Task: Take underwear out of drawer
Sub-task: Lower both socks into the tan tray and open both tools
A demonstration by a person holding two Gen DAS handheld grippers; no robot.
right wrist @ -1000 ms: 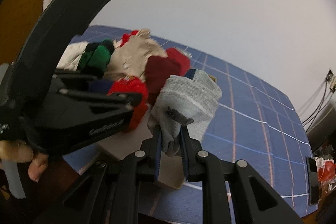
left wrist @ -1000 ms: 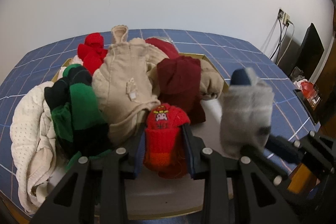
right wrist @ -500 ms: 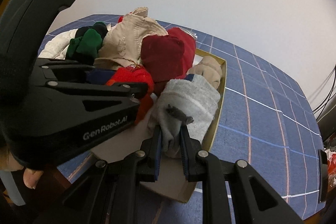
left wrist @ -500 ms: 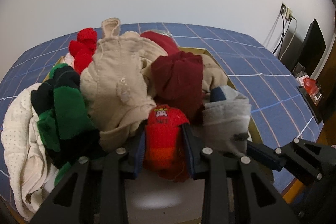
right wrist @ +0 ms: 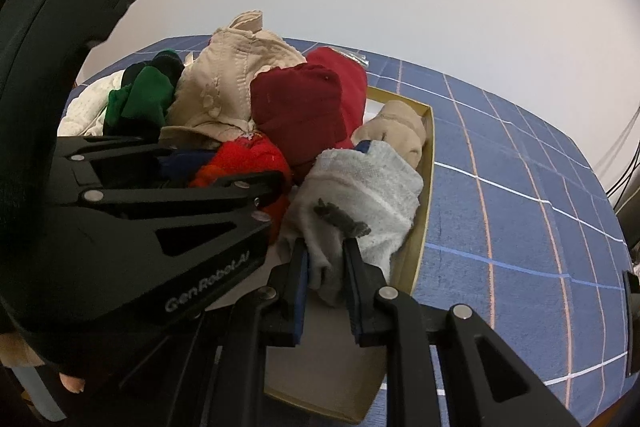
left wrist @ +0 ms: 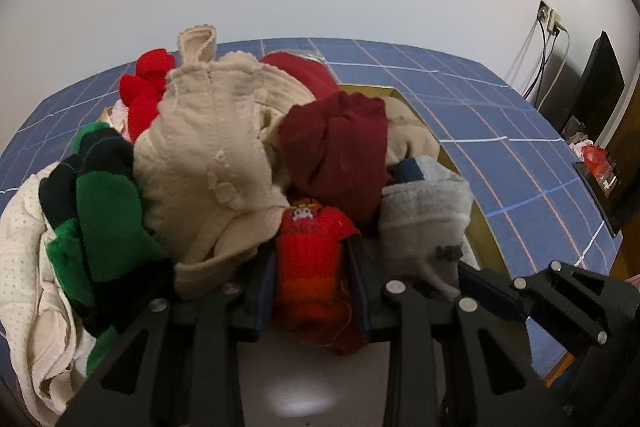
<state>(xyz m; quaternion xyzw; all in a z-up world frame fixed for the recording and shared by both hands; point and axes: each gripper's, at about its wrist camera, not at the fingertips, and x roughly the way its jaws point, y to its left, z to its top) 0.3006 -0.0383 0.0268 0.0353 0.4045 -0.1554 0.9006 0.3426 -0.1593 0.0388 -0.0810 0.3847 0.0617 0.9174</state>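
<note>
A gold-rimmed drawer box [right wrist: 425, 227] on a blue checked cloth is heaped with garments. My left gripper [left wrist: 314, 255] is shut on a bright red knitted piece [left wrist: 316, 227] with a small skull motif, low at the near side of the heap. Right beside it lies a grey terry piece [right wrist: 372, 187], and my right gripper [right wrist: 325, 247] is shut on its near end, inside the box by the right wall. In the right wrist view the left gripper's body fills the left side, with the red piece [right wrist: 248, 159] between its fingers.
The heap holds a beige knit garment [left wrist: 208, 147], a dark red one [left wrist: 336, 147], a green and black one [left wrist: 104, 203], a bright red one [left wrist: 148, 83] and a white dotted cloth [left wrist: 24, 247]. Blue cloth [right wrist: 520, 207] stretches right. A black monitor [left wrist: 600, 79] and wall cables stand far right.
Both grippers have moved closer to the heap and lower. The grey piece, held up over the cloth to the right before, now rests in the box next to the red piece.
</note>
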